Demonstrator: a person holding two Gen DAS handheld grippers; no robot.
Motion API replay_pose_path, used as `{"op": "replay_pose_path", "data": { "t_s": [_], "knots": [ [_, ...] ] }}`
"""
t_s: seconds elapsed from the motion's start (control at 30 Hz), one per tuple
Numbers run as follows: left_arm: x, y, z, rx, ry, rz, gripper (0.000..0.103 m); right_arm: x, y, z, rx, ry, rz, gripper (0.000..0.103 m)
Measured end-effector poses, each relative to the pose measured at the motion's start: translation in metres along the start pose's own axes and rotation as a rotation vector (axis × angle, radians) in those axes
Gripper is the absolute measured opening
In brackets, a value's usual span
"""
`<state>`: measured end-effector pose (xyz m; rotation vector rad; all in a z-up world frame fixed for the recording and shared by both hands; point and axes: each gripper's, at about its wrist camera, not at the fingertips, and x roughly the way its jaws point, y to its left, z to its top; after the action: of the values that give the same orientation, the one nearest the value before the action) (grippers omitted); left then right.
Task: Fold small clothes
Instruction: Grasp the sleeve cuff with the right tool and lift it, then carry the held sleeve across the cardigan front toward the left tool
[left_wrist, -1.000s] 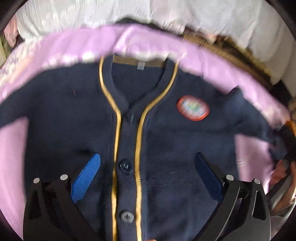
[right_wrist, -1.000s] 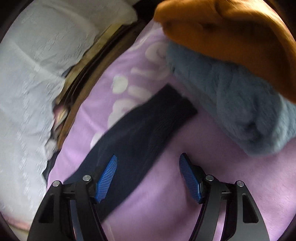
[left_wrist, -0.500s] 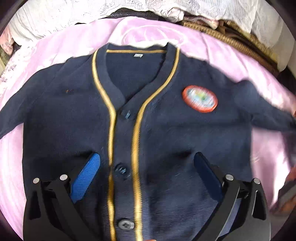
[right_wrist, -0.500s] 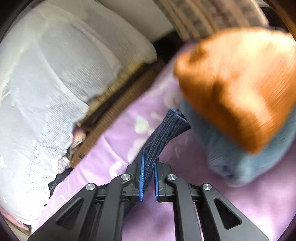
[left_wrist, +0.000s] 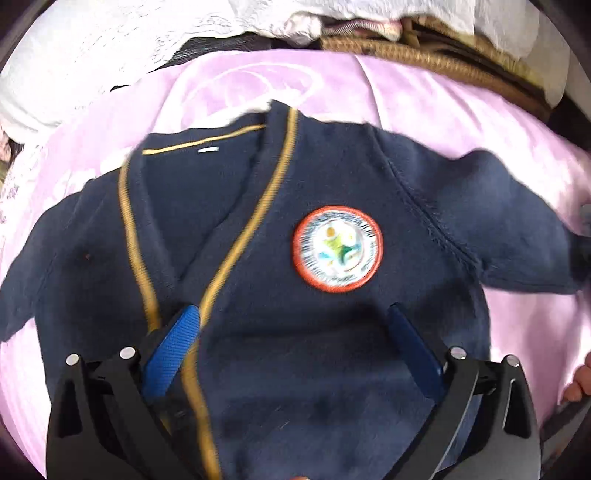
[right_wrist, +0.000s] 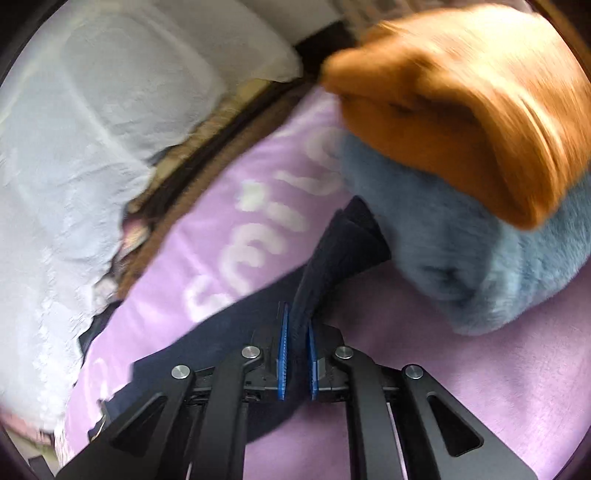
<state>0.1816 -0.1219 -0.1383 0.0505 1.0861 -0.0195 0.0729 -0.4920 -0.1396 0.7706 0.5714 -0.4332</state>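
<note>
A small navy cardigan (left_wrist: 332, 332) with gold trim and a round red-rimmed badge (left_wrist: 337, 249) lies front up on a lilac blanket (left_wrist: 406, 96). My left gripper (left_wrist: 295, 325) hovers open over its chest, blue pads wide apart, nothing between them. The cardigan's sleeve (right_wrist: 343, 243) runs toward the right edge of the left wrist view. In the right wrist view my right gripper (right_wrist: 296, 328) is shut on that navy sleeve near its cuff, which sticks up beyond the pads and is lifted off the blanket (right_wrist: 461, 369).
An orange garment (right_wrist: 461, 96) lies on a fluffy blue one (right_wrist: 480, 258) just beyond the sleeve cuff. White lace bedding (right_wrist: 92, 147) and a woven brown edge (left_wrist: 424, 59) border the blanket at the back. Fingers of a hand (left_wrist: 580, 380) show at the right.
My right gripper closed on the sleeve and lifted it slightly. My left gripper shifted right across the cardigan, from over the button placket to below the badge, staying open.
</note>
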Motion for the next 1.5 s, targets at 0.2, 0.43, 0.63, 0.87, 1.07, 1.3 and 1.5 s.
{"op": "replay_pose_path", "data": {
  "t_s": [0.2,0.43,0.63,0.87,1.07,1.3,1.5],
  "knots": [
    [-0.026,0.072,-0.011,-0.063,-0.04,0.0,0.098,-0.01,0.044,-0.012,-0.107,0.042,0.171,0.01],
    [-0.035,0.184,-0.047,-0.184,-0.078,0.162,0.098,-0.027,0.092,-0.029,-0.234,0.044,0.237,0.01],
    [-0.018,0.252,-0.069,-0.398,-0.04,0.041,0.098,-0.032,0.143,-0.042,-0.271,0.07,0.287,0.01],
    [-0.033,0.221,-0.049,-0.324,-0.082,-0.027,0.098,-0.044,0.201,-0.075,-0.336,0.096,0.348,0.01],
    [-0.049,0.198,-0.023,-0.264,-0.152,-0.121,0.098,-0.053,0.247,-0.108,-0.387,0.127,0.393,0.01],
    [-0.033,0.224,-0.019,-0.377,-0.114,-0.248,0.098,-0.059,0.293,-0.149,-0.455,0.16,0.441,0.01],
    [-0.028,0.245,-0.02,-0.453,-0.102,-0.266,0.098,-0.053,0.321,-0.188,-0.495,0.22,0.457,0.01]
  ]
}}
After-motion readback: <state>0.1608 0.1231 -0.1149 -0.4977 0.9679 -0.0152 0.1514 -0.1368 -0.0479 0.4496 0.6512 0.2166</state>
